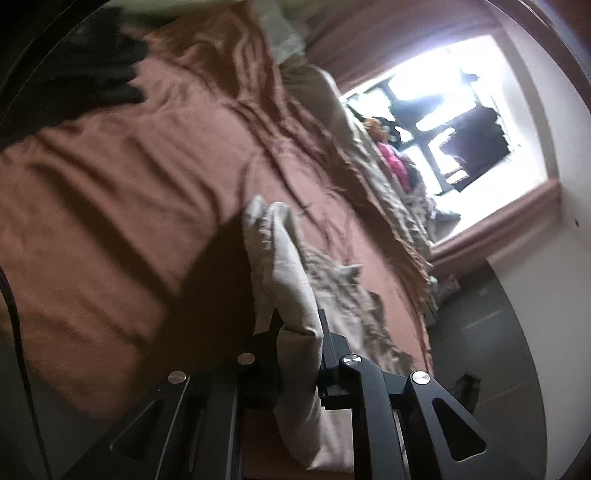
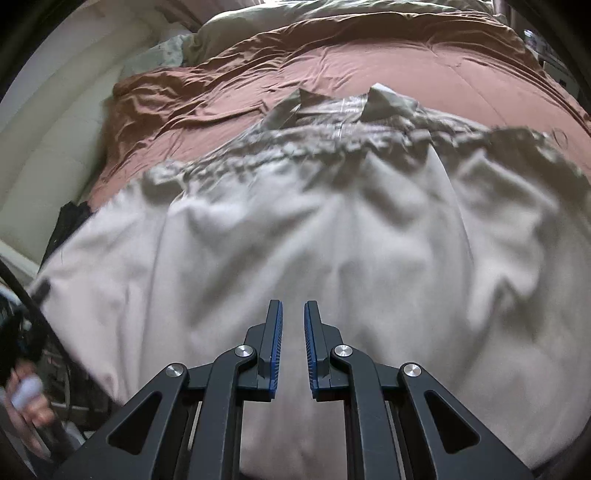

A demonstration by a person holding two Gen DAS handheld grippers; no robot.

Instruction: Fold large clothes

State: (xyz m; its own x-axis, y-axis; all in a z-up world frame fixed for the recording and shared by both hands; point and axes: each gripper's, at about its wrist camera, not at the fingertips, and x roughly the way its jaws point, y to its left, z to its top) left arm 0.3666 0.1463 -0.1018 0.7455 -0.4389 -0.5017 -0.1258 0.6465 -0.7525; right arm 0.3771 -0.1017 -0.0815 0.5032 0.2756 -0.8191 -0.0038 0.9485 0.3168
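Note:
A large pale beige shirt (image 2: 332,229) lies spread on a rust-brown bedspread (image 2: 369,70), its collar (image 2: 380,99) at the far end. My right gripper (image 2: 293,314) hovers over the near part of the shirt, its blue-padded jaws slightly apart with nothing between them. My left gripper (image 1: 297,325) is shut on a bunched edge of the shirt (image 1: 280,258), lifted above the bedspread (image 1: 110,166). The cloth runs between the jaws and hangs toward the camera.
A dark garment (image 1: 92,74) lies at the far left of the bed. Pale pillows (image 2: 258,18) sit at the head. A bright window (image 1: 443,122) and white wall stand beyond the bed. A hand holding a handle (image 2: 26,391) shows at lower left.

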